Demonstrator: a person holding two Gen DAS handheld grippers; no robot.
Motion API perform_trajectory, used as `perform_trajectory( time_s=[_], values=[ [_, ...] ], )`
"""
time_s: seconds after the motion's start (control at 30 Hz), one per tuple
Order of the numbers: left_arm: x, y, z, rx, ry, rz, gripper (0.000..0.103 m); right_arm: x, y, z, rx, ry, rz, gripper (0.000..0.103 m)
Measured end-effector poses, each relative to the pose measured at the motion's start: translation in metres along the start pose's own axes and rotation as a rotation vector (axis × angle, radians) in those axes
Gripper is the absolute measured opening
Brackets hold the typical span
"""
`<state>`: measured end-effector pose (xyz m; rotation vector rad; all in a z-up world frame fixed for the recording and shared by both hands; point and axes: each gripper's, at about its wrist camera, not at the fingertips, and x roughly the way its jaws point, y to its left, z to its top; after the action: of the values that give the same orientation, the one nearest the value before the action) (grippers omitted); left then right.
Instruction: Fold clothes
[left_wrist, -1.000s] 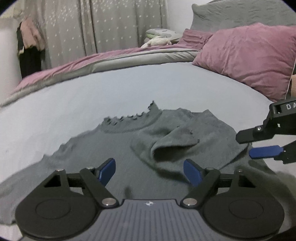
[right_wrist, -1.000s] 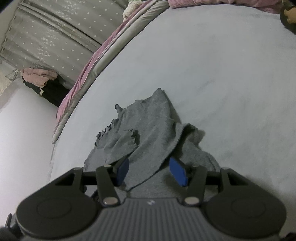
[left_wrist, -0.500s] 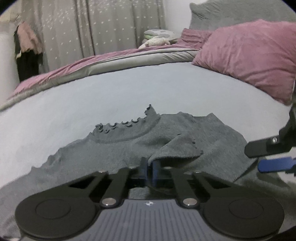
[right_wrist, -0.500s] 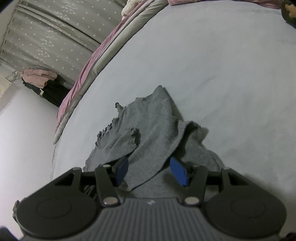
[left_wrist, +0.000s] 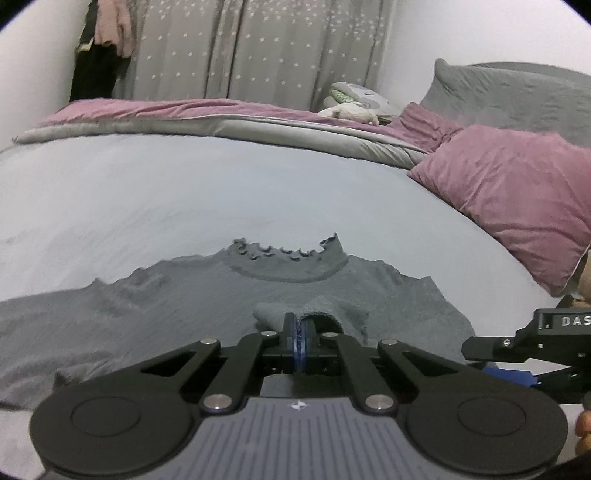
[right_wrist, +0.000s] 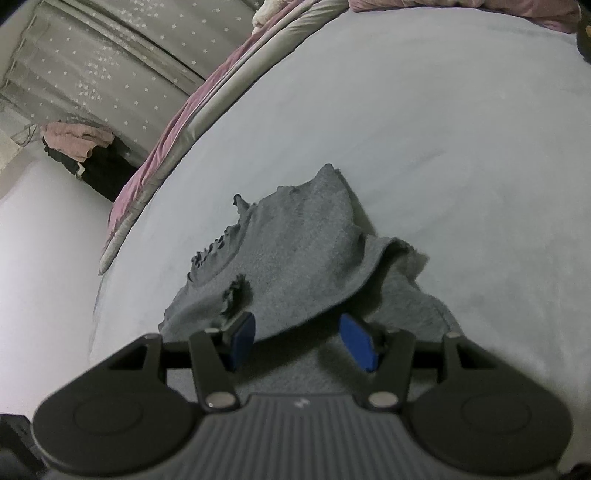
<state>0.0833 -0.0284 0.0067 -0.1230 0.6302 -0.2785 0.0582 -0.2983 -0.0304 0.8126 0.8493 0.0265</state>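
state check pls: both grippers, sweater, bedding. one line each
left gripper: shut, fingers pinching a fold of the sweater
right gripper: open, fingers either side of a sweater edge, not clamped
grey sweater: spread on the bed, partly folded, frilled collar away from the grippers
pink pillow: lying at the head of the bed
duvet: pushed back along the far edge

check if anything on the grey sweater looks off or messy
The grey sweater is not lying flat: one sleeve is flopped over its chest and the right side is bunched. The left gripper is shut on that sleeve's cuff.
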Motion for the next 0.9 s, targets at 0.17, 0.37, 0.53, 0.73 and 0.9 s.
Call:
perform_trajectory(
  time_s=[0.17, 0.37, 0.53, 0.73, 0.9],
  values=[
    [-0.009, 0.014, -0.007, -0.034, 0.044, 0.013, 0.002, 0.0, 0.006, -0.004, -0.032, 0.0, -0.004, 0.056],
    [-0.011, 0.033, -0.02, -0.096, 0.128, 0.021, 0.002, 0.004, 0.015, -0.01, -0.082, 0.018, -0.016, 0.056],
    [-0.007, 0.05, -0.029, -0.163, 0.171, 0.018, 0.012, 0.01, 0.016, -0.014, -0.106, 0.042, -0.032, 0.058],
    [-0.01, 0.071, -0.027, -0.278, 0.191, -0.006, 0.017, 0.014, 0.013, -0.018, -0.148, 0.055, -0.055, 0.058],
    [-0.014, 0.085, -0.029, -0.347, 0.199, 0.019, 0.017, 0.011, 0.011, -0.02, -0.18, 0.057, -0.062, 0.058]
  ],
)
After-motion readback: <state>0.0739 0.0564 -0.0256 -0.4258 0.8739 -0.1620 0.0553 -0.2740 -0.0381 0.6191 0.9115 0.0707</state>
